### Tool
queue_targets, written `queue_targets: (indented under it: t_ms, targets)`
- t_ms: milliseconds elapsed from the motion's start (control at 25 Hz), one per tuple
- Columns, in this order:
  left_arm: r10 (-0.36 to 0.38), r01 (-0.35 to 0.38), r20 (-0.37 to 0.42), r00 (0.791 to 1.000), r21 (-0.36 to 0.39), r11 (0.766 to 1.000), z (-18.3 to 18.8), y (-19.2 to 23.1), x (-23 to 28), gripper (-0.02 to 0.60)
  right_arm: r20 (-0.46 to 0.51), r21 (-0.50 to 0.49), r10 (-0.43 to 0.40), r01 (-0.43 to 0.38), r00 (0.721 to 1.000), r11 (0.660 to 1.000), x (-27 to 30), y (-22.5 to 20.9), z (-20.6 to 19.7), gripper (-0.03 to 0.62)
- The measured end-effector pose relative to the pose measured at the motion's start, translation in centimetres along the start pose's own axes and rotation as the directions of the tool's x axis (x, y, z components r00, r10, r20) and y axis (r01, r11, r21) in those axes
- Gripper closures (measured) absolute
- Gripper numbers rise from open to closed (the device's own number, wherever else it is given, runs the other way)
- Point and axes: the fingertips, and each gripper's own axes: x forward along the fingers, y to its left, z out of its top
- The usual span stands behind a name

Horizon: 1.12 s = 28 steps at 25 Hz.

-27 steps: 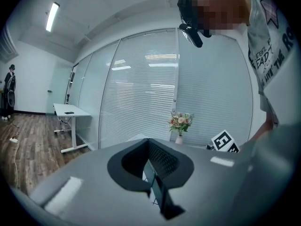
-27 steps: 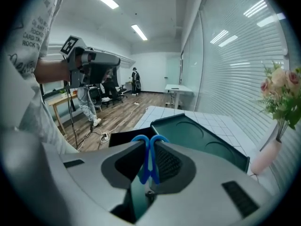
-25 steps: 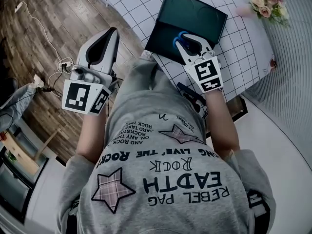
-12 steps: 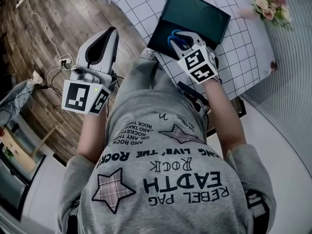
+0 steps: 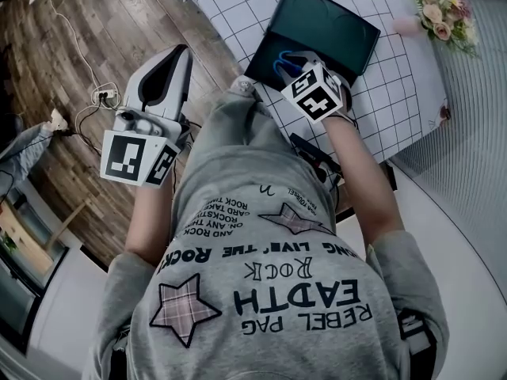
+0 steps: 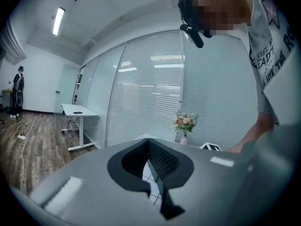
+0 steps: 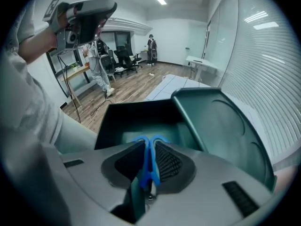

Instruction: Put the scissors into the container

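Blue-handled scissors (image 7: 149,160) are clamped between the pads of my right gripper (image 7: 149,144), handle loops pointing ahead. They hang over the near end of an open dark green container (image 7: 141,122), whose lid (image 7: 221,121) stands open to the right. The head view shows the right gripper (image 5: 295,58) and the scissors (image 5: 281,60) above the container (image 5: 333,24) on a checked tablecloth (image 5: 396,77). My left gripper (image 5: 182,52) is held off the table over the floor, away from the container. Its jaws (image 6: 148,144) are shut with nothing in them.
A bunch of flowers (image 5: 440,10) stands at the table's far right corner. Cables and a power strip (image 5: 103,101) lie on the wooden floor left of the table. The person's torso fills the lower part of the head view.
The right gripper has turned and shifted slightly left with the scissors, staying over the container's near end. The left gripper has not moved.
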Motion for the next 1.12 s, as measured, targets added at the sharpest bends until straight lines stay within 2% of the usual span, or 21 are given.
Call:
queue_targets:
  t_ms: [800, 1120]
  targets:
    - [0.008, -0.008, 0.006, 1.0, -0.001, 1.0, 0.14, 0.61, -0.53, 0.58, -0.044, -0.001, -0.011, 0.011, 0.999, 1.0, 0.92, 0.05, -0.49, 0.514]
    - [0.006, -0.006, 0.011, 1.0, 0.0, 1.0, 0.46, 0.7, -0.53, 0.58, -0.028, -0.004, -0.01, 0.01, 1.0, 1.0, 0.64, 0.04, 0.18, 0.513]
